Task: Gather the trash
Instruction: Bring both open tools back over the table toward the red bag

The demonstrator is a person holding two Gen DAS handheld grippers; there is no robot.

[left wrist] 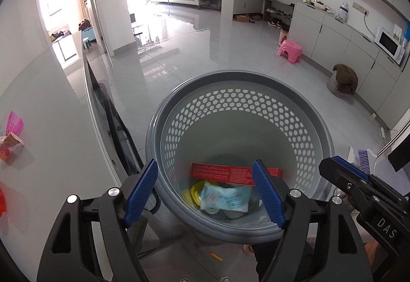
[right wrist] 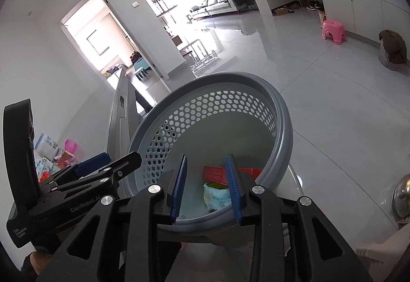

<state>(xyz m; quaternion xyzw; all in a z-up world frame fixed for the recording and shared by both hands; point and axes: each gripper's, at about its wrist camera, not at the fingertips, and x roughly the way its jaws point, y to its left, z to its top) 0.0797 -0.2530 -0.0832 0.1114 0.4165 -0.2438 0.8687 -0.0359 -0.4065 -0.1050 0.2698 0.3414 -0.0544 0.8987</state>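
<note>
- Print on the red box in the grey basket too small to read, its middle hidden behind a blue finger pad
- Basket's base below the rim hidden
- Pink wrappers at the table's left edge cut off
- Steel lid cropped by the right border

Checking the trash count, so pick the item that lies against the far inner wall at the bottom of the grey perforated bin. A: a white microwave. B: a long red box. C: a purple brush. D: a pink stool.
B: the long red box lies across the bottom of the grey perforated bin, beyond the light blue packet and the yellow lid.
</note>
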